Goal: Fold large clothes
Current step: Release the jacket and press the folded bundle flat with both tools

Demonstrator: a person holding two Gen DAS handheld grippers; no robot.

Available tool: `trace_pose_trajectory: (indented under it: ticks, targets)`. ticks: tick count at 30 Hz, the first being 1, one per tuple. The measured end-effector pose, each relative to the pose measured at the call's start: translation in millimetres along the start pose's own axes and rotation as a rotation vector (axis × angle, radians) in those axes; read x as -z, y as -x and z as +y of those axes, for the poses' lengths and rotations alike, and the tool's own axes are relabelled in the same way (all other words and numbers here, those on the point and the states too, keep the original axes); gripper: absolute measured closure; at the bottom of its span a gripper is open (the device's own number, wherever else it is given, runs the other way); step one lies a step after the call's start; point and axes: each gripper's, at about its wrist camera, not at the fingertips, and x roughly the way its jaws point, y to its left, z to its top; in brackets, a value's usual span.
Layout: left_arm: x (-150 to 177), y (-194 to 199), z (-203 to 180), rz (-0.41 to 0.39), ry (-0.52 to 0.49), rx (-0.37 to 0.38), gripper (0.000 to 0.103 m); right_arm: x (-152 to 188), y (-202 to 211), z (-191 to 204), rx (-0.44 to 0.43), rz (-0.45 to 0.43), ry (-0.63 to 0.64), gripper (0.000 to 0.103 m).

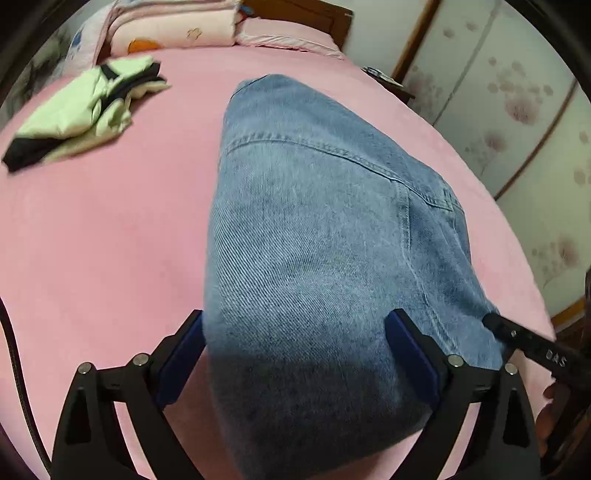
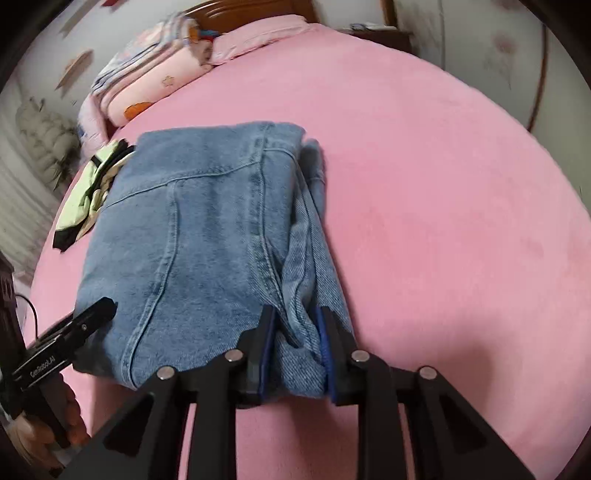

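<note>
Both grippers sit at the jeans' [image 2: 192,236] near edge: left gripper [image 1: 295,354] spread wide, right gripper [image 2: 295,343] apparently pinching the side fold. Thick denim looks heavy and stiff, best held at layered edges.

We are in a home bedroom: a bed [image 2: 424,177] under a pink sheet fills the frame, with pillows [image 2: 255,40] and folded quilts [image 2: 155,81] against a wooden headboard [image 2: 255,9] at the top.
</note>
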Motion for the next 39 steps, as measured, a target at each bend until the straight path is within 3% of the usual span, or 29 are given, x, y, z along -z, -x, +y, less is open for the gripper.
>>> trace_pose_trajectory:
  ticks: [3,6,10,13,15,17,19,22,25,26,29,32,39]
  targets:
    - [-2.9,-4.5,5.0,0.005,0.019,0.0,0.003,-5.9,16.3,3.0,0.039,-0.02,-0.032,0.067]
    - [-6.0,-1.2,3.0,0.016,0.002,-0.006,0.003,-6.9,35.4,7.2,0.094,-0.056,-0.036,0.067]
    - [-12.7,11.0,0.4,0.063,-0.019,-0.006,0.004,-5.7,63.8,22.1,0.07,-0.131,0.001,0.067]
    - [-17.7,33.0,-1.3,0.05,-0.029,0.011,0.004,-6.7,72.6,47.0,0.036,-0.166,0.068,0.067]
    - [-19.9,47.3,-3.3,0.026,-0.049,0.012,0.004,-8.1,68.4,63.6,0.005,-0.154,0.113,0.067]
    - [-20.4,53.7,-5.6,0.015,-0.067,0.01,0.004,-10.8,52.4,77.6,-0.026,-0.129,0.149,0.077]
    - [-21.1,54.9,-8.6,0.01,-0.081,0.018,0.004,-16.6,31.9,84.8,-0.054,-0.077,0.17,0.092]
    - [-21.9,47.4,-13.2,0.023,-0.095,0.027,0.004,-23.7,0.2,84.9,-0.085,0.001,0.158,0.094]
    - [-20.2,37.5,-19.1,0.031,-0.122,0.017,0.004,-31.6,-26.4,69.0,0.004,0.032,0.16,0.103]
    - [-19.1,34.3,-20.6,0.036,-0.13,0.01,0.004,-32.9,-31.7,60.7,0.056,0.029,0.171,0.103]
    - [-13.9,23.9,-24.8,0.044,-0.17,-0.035,0.004,-35.8,-45.2,38.8,0.025,0.062,0.149,0.103]
    - [-10.3,15.8,-27.9,0.057,-0.223,-0.076,0.004,-34.6,-44.5,47.6,0.062,0.055,0.207,0.103]
    - [-29.1,24.5,-17.8,0.099,-0.171,-0.049,0.004,-45.5,-29.4,50.6,0.027,0.091,0.143,0.101]
